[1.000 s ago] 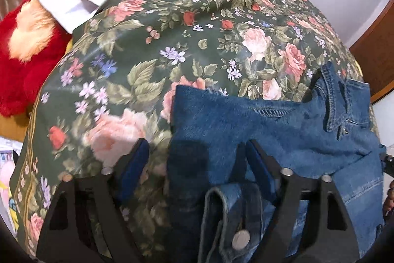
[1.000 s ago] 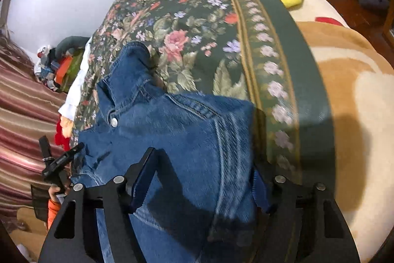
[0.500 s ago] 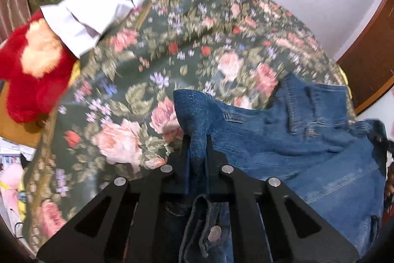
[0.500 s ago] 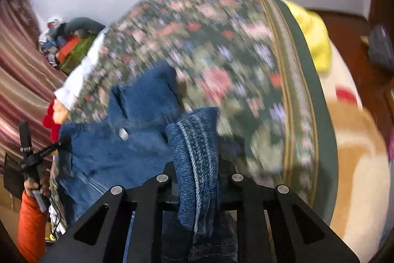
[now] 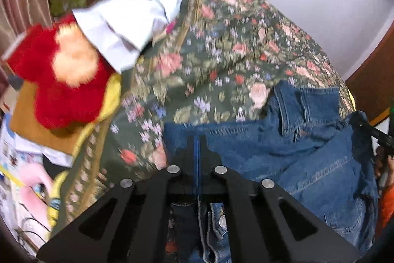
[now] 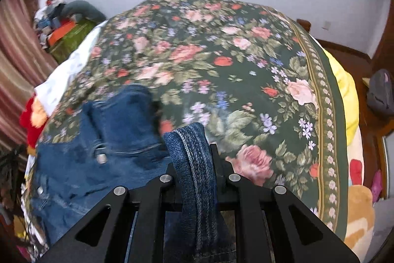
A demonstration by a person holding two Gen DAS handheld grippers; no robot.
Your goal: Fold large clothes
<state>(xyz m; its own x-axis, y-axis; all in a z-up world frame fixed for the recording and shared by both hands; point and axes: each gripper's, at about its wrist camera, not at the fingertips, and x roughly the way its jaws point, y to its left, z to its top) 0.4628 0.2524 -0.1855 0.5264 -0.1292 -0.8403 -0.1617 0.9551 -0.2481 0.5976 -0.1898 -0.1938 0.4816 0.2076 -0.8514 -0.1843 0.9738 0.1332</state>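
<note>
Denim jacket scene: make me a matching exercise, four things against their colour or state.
Things:
1. denim jacket
2. bedspread
3. plush toy
4. right gripper

States:
A. red, off the bedspread's edge
B. dark green with roses
C. shut on a denim fold
D. blue, collar lying on the bedspread

Pairs: 1-D, 2-B, 3-A, 4-C

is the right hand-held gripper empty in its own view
No, the right hand-held gripper is clamped on a folded edge of the denim jacket, which sticks up between its jaws above the floral bedspread.
</note>
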